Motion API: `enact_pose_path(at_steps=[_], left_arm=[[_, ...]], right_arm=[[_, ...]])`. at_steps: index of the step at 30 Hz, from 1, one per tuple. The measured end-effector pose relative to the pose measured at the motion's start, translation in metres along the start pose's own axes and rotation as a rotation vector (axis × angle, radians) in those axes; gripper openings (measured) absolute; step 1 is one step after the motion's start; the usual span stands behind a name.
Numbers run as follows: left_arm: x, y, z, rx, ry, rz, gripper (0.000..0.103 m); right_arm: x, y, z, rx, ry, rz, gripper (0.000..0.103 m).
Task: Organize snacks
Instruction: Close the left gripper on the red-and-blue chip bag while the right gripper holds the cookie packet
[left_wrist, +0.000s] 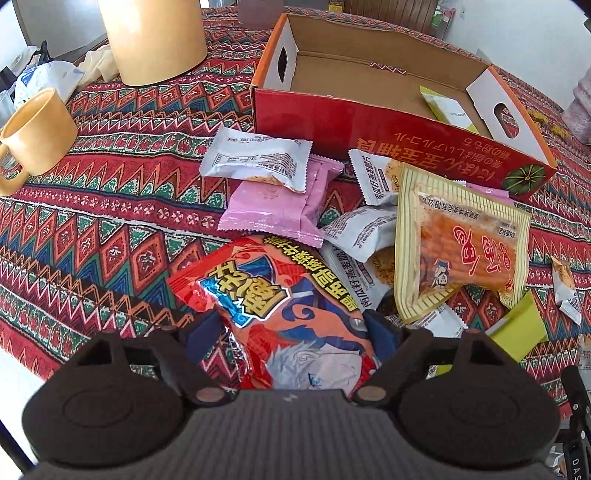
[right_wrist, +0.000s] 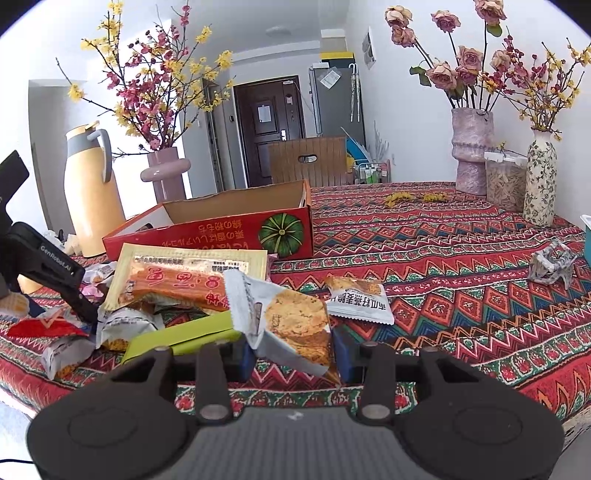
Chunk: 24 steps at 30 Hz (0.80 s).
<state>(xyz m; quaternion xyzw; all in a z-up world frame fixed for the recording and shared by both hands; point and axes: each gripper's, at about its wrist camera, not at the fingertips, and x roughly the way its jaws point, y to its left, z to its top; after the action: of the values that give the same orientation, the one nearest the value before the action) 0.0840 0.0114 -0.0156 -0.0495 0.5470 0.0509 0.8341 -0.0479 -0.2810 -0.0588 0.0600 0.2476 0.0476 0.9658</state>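
Observation:
A pile of snack packets lies on the patterned cloth before an open red cardboard box (left_wrist: 369, 125). My left gripper (left_wrist: 291, 328) has its jaws on both sides of a red cartoon snack bag (left_wrist: 280, 310). Beyond it lie a pink packet (left_wrist: 277, 206), white biscuit packets (left_wrist: 255, 158) and a yellow-striped sausage pack (left_wrist: 461, 243). My right gripper (right_wrist: 293, 354) is shut on a white oat biscuit packet (right_wrist: 288, 325), raised off the cloth. The box (right_wrist: 221, 229), the sausage pack (right_wrist: 184, 273) and another biscuit packet (right_wrist: 358, 299) show in the right wrist view.
A beige mug (left_wrist: 35, 133) and a beige jug (left_wrist: 155, 37) stand left of the box. The box holds a light green packet (left_wrist: 443, 107). Vases (right_wrist: 471, 147), a clear jar (right_wrist: 504, 177) and a crumpled wrapper (right_wrist: 550, 266) stand far right. A green box (right_wrist: 184, 336) lies by the pile.

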Motion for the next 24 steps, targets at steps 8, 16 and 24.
enact_pose_path(at_steps=[8, 16, 24], left_arm=[[-0.008, 0.001, -0.001, 0.015, -0.04, -0.012, 0.069], [-0.015, 0.01, -0.005, 0.032, -0.075, -0.037, 0.061], [-0.021, 0.027, -0.016, 0.028, -0.132, -0.101, 0.057]], right_arm=[[0.003, 0.002, 0.0, 0.002, 0.006, 0.004, 0.041], [0.003, 0.001, -0.001, 0.001, 0.006, 0.003, 0.041], [0.005, 0.003, 0.002, -0.006, 0.005, 0.001, 0.041]])
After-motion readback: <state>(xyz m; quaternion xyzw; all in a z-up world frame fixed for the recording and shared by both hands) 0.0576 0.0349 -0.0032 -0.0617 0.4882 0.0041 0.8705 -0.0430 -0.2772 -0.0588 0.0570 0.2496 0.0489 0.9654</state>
